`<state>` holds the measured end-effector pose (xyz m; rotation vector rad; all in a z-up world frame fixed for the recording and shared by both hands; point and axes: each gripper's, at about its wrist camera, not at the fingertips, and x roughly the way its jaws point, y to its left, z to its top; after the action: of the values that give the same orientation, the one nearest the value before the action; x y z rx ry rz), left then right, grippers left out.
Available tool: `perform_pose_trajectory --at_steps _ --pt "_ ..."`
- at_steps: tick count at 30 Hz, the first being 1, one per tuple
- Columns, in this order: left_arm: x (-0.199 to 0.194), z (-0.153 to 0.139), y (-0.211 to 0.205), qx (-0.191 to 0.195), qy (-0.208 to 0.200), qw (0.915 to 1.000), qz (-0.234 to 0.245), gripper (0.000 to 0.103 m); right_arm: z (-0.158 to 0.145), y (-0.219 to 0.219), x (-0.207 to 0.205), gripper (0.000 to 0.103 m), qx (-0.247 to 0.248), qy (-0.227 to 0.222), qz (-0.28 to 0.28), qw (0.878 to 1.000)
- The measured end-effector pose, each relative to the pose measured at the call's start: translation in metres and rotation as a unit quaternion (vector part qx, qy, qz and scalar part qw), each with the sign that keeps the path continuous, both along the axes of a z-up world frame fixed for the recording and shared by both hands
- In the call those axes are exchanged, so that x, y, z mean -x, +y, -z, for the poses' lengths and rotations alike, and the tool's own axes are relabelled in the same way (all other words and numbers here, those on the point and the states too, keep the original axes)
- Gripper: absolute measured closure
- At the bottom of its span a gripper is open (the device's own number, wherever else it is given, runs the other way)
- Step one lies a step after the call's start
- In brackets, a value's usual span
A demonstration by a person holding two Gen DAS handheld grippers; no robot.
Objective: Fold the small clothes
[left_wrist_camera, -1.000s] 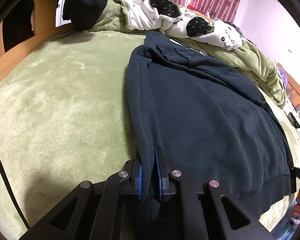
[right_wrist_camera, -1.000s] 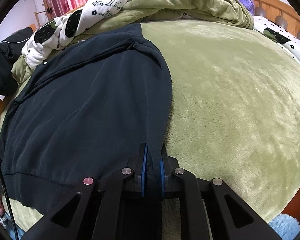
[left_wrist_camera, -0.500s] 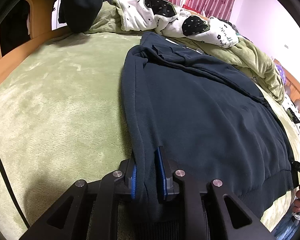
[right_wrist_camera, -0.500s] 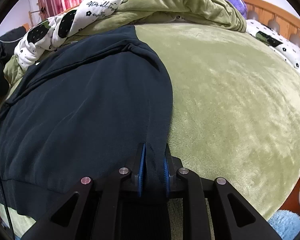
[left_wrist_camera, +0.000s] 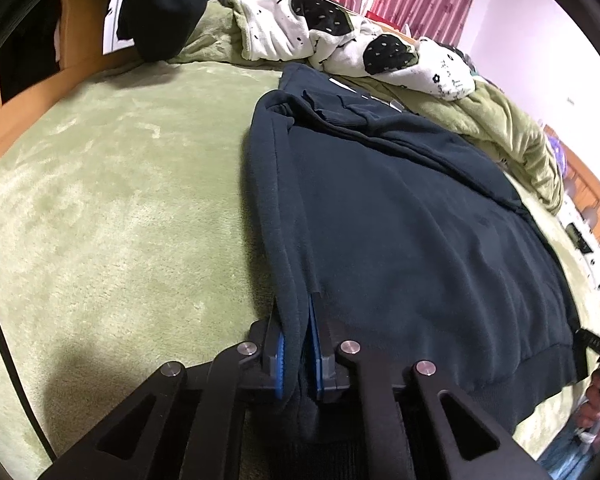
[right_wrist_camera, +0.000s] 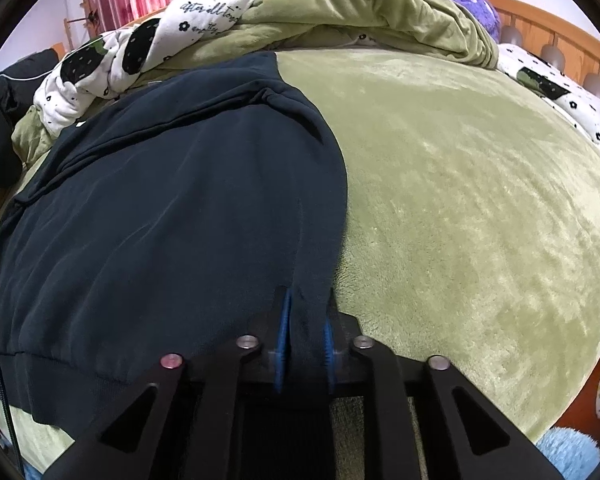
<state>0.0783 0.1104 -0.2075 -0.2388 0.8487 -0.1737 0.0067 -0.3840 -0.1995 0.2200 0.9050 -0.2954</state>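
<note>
Jaws have just been closing: your left gripper (left_wrist_camera: pixel 298 350) and right gripper (right_wrist_camera: pixel 304 344) are now clenching the dark sweatshirt's (left_wrist_camera: pixel 420 248) two hem corners, garment lying flat on the green blanket (left_wrist_camera: pixel 120 216); the fold can begin.

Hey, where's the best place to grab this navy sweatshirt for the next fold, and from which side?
Grip the sweatshirt at its two near corners by the ribbed hem, coming from the near edge of the bed. It lies flat with folded side edges there; the left gripper and right gripper already pinch them.
</note>
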Motion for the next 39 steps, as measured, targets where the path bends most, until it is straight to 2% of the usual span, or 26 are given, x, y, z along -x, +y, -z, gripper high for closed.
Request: perform_pose_trajectory --at_steps 4,9,15,23,34,39 --pt "0.001 -0.007 0.007 0.026 0.004 0.9996 -0.01 0.095 -0.005 -0.004 0.008 0.095 -0.021 -0.017 0.008 1.0" --pt "0.013 -0.021 0.008 0.032 -0.01 0.9993 -0.014 0.095 -0.018 -0.006 0.018 0.096 -0.033 -0.038 0.003 0.999" --pt "0.03 -0.033 0.005 0.025 -0.016 0.9994 -0.017 0.095 -0.037 -0.01 0.036 0.096 -0.056 -0.066 -0.005 0.996" --pt "0.062 -0.049 0.006 0.015 -0.028 0.9995 -0.01 0.095 -0.047 -0.009 0.066 0.097 -0.057 -0.077 -0.008 0.995" --pt "0.108 -0.07 0.01 0.036 -0.029 0.9989 -0.01 0.095 -0.071 -0.012 0.119 0.097 -0.08 -0.12 -0.018 0.989" --pt "0.118 -0.085 0.005 0.022 -0.034 0.9991 -0.011 0.095 -0.086 -0.011 0.137 0.097 -0.09 -0.14 -0.027 0.986"
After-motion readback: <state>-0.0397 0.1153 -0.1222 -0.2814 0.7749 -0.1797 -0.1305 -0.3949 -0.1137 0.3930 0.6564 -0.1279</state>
